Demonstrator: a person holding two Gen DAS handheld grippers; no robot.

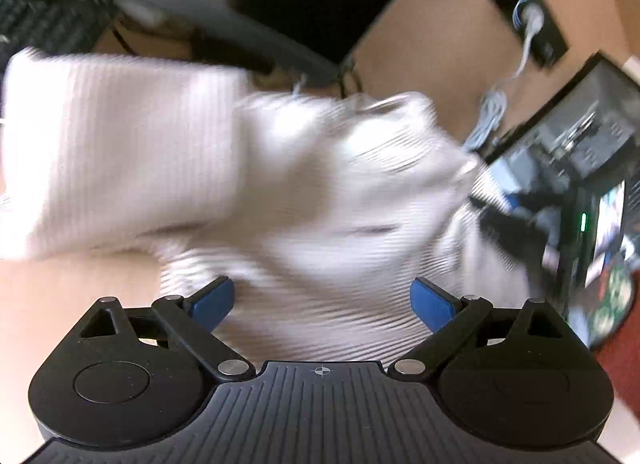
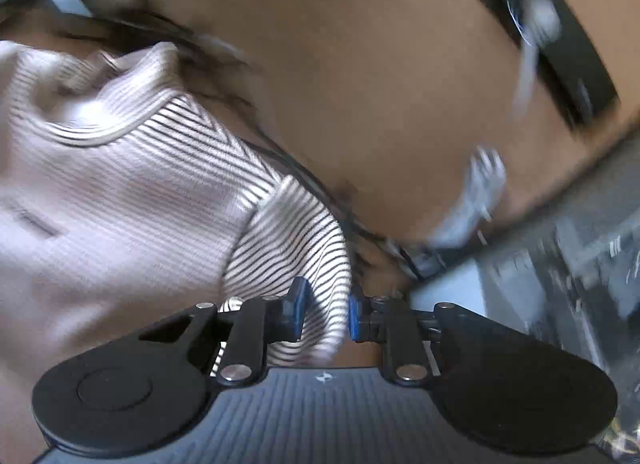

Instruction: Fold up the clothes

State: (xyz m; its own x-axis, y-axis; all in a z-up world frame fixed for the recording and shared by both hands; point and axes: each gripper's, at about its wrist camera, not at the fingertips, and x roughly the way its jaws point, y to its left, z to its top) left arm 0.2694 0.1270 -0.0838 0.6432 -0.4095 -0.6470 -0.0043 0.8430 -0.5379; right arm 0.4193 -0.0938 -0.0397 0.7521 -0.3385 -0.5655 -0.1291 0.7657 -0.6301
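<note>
Left wrist view: tan worktop [image 1: 420, 47], grey cable [image 1: 490, 111] ahead right. Left tongs [image 1: 322, 300] spread wide, holding nothing; striped garment [image 1: 280, 191] heaped directly ahead, spilling between them.

Right wrist view: same worktop [image 2: 380, 83]. Right tongs [image 2: 324, 314] nearly closed, pinching a garment [image 2: 132, 199] edge. Judged mid-fold; next, left tongs to grip another edge.

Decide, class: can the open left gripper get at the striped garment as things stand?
Probably yes. The left gripper is open with the striped garment right between and ahead of its fingers, nothing in between. Motion blur hides whether they touch.
</note>
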